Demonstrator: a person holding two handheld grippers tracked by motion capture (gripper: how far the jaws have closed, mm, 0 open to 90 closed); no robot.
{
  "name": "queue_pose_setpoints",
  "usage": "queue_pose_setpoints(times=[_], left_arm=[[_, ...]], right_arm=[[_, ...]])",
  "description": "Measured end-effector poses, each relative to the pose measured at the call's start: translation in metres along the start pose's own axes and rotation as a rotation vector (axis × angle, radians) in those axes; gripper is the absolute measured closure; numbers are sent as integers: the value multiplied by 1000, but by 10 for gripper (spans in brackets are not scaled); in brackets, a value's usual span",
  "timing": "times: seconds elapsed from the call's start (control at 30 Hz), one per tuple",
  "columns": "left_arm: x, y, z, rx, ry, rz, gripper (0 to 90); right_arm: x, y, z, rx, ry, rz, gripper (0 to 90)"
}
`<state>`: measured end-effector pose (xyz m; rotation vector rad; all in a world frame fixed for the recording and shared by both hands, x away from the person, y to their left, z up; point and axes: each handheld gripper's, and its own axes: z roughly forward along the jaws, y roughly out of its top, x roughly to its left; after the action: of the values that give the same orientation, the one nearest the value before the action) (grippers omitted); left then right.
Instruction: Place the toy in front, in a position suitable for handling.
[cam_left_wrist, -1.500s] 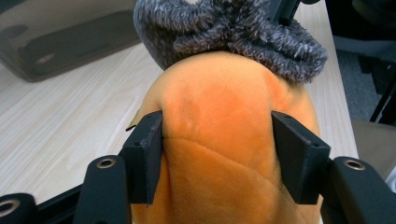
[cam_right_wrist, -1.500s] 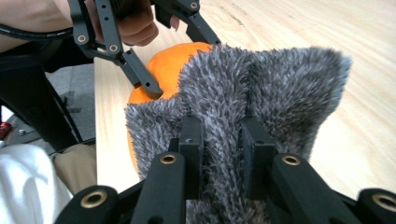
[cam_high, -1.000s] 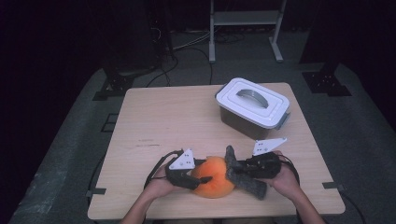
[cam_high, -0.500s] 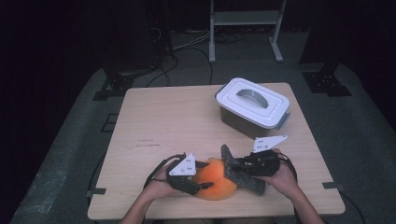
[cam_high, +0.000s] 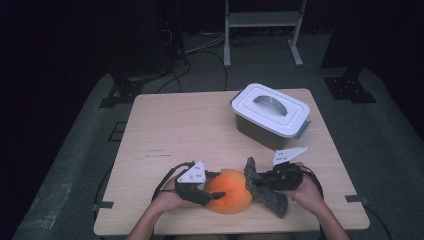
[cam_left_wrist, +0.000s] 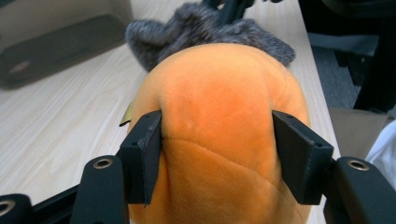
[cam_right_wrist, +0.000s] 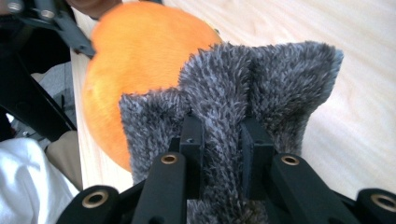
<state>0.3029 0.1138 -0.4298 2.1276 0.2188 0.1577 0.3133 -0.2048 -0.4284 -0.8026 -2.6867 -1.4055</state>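
Note:
A round orange plush ball (cam_high: 229, 190) lies near the table's front edge, with a grey furry cloth (cam_high: 264, 190) against its right side. My left gripper (cam_high: 212, 187) comes in from the left and is shut on the orange plush (cam_left_wrist: 219, 140), both jaws pressing its sides. My right gripper (cam_high: 260, 181) comes in from the right and is shut on a fold of the grey furry cloth (cam_right_wrist: 243, 107). The orange plush (cam_right_wrist: 135, 60) sits just behind that cloth in the right gripper view.
A grey plastic box with a white handled lid (cam_high: 271, 114) stands at the table's back right. The wooden table (cam_high: 180, 130) is bare across its left and middle. A metal stand (cam_high: 262, 20) and cables lie on the floor beyond.
Both grippers and the plush with its cloth have shifted slightly; the cloth's upper tip has moved a little to the left and nearer the ball. Both grips are unchanged.

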Motion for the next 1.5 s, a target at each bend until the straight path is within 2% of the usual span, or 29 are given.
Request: queue_pose_setpoints(times=[0.07, 0.13, 0.17, 0.27, 0.33, 0.4, 0.5, 0.57, 0.63, 0.7, 0.8, 0.87, 0.97, 1.03, 1.1, 1.17, 1.27, 1.33, 1.37, 1.43, 1.5], left_arm=[[3, -1, 1, -8, 9, -39, 364], [5, -1, 2, -7, 19, -61, 361], [5, 0, 3, -6, 24, -64, 356], [5, 1, 3, -3, 24, -70, 304], [6, 3, 1, -18, 16, -81, 249], [6, 4, -1, -31, -4, -91, 189], [6, 4, -2, -31, -13, -90, 190], [6, 3, -2, -22, -10, -89, 223], [5, 3, -1, -11, 7, -82, 309], [4, 6, 1, -13, 19, -92, 346], [1, 11, 5, -22, 30, -104, 356], [-2, 15, 9, -8, 32, -89, 352], [-1, 15, 10, 1, 33, -82, 312], [1, 14, 8, -14, 28, -100, 242], [2, 14, 7, -21, 15, -123, 152], [2, 13, 7, -11, 7, -119, 122], [2, 11, 9, 4, -4, -109, 168], [1, 11, 8, 2, -1, -94, 278], [0, 12, 8, 5, 6, -85, 333], [-2, 14, 8, -1, 24, -88, 377], [-3, 17, 9, -8, 28, -92, 386]], right_arm=[[7, 5, -4, -47, 11, -32, 733], [16, 12, -4, -92, 41, -58, 732], [21, 15, -3, -97, 50, -77, 729], [30, 16, 8, -55, 37, -127, 724], [25, 13, 8, -49, 45, -108, 725], [19, 10, 6, -39, 24, -95, 724], [8, 4, 3, -23, 4, -59, 722], [3, 0, 2, 6, -24, -48, 721], [1, -1, 1, 6, -23, -39, 725], [7, 4, -3, -14, -39, -67, 727], [20, 15, -9, -84, -7, -99, 729], [31, 21, -7, -103, -5, -135, 728], [40, 23, 1, -77, -25, -183, 723], [35, 21, 2, -75, -13, -167, 723], [28, 17, 1, -73, -21, -153, 723], [19, 13, -3, -79, -26, -121, 723], [10, 7, -9, -75, -46, -87, 723], [6, 5, -10, -68, -50, -75, 724], [7, 6, -11, -71, -49, -73, 727], [13, 10, -14, -81, -66, -96, 732], [20, 17, -19, -125, -40, -113, 733]])
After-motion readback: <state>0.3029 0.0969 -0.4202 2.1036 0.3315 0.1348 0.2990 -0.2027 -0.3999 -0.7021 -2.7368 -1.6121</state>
